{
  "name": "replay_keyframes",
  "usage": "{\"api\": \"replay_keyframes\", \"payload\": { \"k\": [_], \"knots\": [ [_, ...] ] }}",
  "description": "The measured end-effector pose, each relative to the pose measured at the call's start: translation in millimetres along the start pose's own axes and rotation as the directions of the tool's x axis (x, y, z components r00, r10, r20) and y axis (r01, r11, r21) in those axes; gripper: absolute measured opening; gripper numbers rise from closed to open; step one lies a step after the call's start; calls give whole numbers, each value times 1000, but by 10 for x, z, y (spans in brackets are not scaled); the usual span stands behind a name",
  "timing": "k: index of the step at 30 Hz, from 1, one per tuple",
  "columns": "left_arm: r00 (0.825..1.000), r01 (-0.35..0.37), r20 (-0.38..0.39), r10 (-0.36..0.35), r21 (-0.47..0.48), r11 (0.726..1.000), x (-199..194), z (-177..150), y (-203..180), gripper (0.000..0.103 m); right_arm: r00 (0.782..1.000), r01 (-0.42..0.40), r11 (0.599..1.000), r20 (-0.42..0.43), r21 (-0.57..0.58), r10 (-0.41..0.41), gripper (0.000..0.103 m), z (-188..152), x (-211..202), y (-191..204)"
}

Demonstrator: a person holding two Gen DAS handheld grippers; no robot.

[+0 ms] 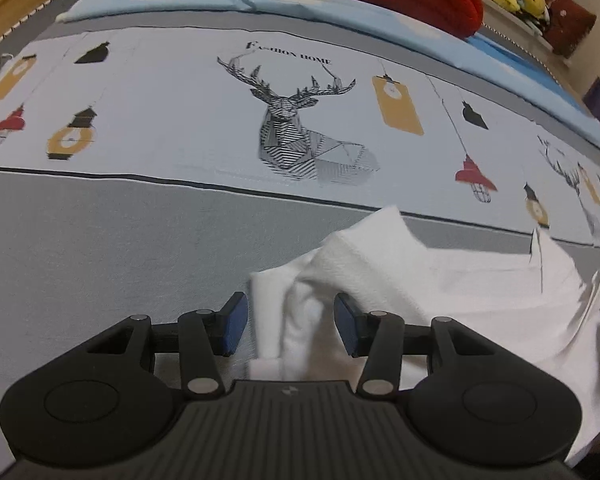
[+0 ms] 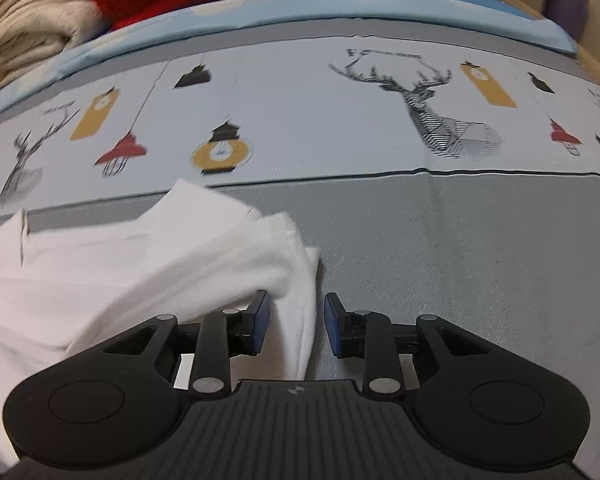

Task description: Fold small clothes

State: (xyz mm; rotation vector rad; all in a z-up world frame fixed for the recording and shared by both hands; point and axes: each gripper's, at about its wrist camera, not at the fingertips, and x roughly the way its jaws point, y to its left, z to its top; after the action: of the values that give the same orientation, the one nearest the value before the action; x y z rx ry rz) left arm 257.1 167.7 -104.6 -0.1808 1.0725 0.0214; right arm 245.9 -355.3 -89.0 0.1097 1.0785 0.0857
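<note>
Shirt [image 1: 440, 280], white, lies on the grey band of the bed cover [image 1: 100, 260], just below the deer print [image 1: 296, 128], and it is not flat: the cloth is bunched and one part stands up in a hump. I judge the folding as only begun; no clean fold edge shows, so smoothing and the real folds are left. My left gripper [image 1: 291, 326] is about half open, with a ridge of shirt between the pads but not pinched. My right gripper [image 2: 296, 326] is narrower, and the shirt's edge lies loose between its pads.
</note>
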Motion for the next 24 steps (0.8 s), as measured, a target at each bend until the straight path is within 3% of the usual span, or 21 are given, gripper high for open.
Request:
{"api": "replay_keyframes", "payload": {
  "k": [6,9,10,11,14,18,21,24],
  "knots": [
    [1000,-19,-2,19,29,999,163,66,-144,52,1000,20,1000,24,-2,-20,31,27,63,11],
    [1000,-5,1,5,2,1000,184,105,-81,27,999,16,1000,50,3,-16,26,50,48,-1],
    [1000,4,3,-4,-8,1000,179,116,-55,13,998,10,1000,62,10,-10,12,61,35,-10],
    [1000,12,8,-11,-13,1000,167,130,-33,6,997,2,1000,74,20,-3,5,75,21,-20],
    [999,31,45,-29,-51,998,82,166,59,4,993,1,999,121,52,-7,0,121,-34,-45],
    [995,71,74,-62,-118,990,3,222,200,4,970,-10,987,243,158,-29,0,214,-184,-139],
    [994,97,51,-92,-105,990,23,226,206,4,975,12,978,216,208,-58,0,249,-143,-192],
    [995,105,1,-105,-70,992,94,212,163,7,986,-10,973,164,229,-29,2,253,-72,-243]
  ]
}}
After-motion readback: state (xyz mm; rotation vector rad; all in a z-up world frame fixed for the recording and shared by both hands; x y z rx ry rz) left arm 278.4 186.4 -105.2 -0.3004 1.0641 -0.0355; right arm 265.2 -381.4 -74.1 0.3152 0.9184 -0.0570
